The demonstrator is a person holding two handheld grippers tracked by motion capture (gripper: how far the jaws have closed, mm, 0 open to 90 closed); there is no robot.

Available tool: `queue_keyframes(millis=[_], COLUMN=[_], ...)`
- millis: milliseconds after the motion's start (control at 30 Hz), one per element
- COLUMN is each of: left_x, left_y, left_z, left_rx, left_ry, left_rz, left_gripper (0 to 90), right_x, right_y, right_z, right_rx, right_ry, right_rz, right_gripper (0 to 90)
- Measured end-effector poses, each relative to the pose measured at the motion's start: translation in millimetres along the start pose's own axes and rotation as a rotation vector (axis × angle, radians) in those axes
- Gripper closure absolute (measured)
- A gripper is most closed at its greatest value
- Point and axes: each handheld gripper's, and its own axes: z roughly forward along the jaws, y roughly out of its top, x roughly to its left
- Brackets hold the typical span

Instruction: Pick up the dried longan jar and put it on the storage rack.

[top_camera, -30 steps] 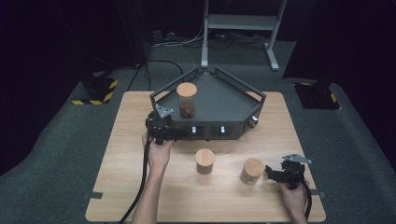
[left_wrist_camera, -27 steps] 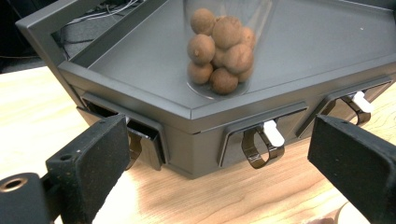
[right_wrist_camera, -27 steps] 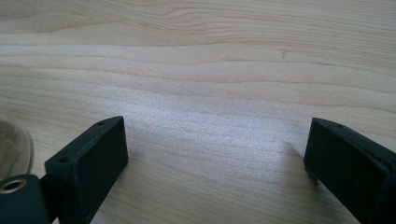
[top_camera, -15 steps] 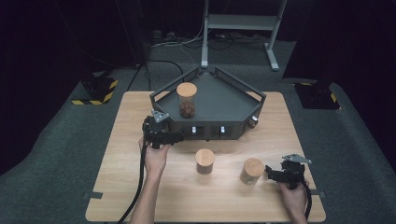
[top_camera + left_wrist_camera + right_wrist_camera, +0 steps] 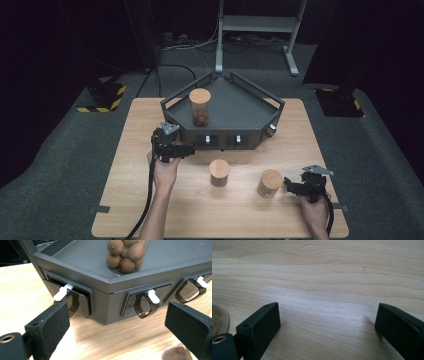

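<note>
— high view: where's the left gripper point(image 5: 187, 149)?
— just in front of the dark tray point(image 5: 240, 112), jaws apart, empty.
— and the right gripper point(image 5: 288, 185)?
— well in front of that tray, just beside a cork-lidded jar point(image 5: 270, 183), jaws apart too.

Stood on dark carpet: a pale wooden table point(image 5: 150, 210). Carried at its far middle a dark angular tray point(image 5: 240, 112) (clasps along the front wall), with one cork-lidded jar of brown nuts point(image 5: 200, 106) inside. Bore two more cork-lidded jars directly on the wood, middle jar point(image 5: 219, 172) and right jar point(image 5: 270, 183), set near each other.
</note>
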Motion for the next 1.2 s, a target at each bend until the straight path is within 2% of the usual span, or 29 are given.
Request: queue_keyframes(millis=[267, 700, 1200], left_x=[1.5, 4.5, 1.4], left_y=[-5.8, -23.9, -39.0], left_z=[2.0, 9.4, 18.2], left_rx=[0.008, 0.030, 0.070], left_ry=[0.000, -0.015, -0.021], left_rz=[-0.007, -0.027, -0.009], left_gripper=[5.9, 5.9, 5.9], right_x=[0.0, 0.0, 0.0], right_y=[0.0, 0.0, 0.0], right_z=[0.0, 0.0, 0.0], right_rx=[0.000, 0.000, 0.000], right_ry=[0.000, 0.000, 0.000], right_rz=[0.000, 0.000, 0.000], right_gripper=[6.0, 6.0, 6.0])
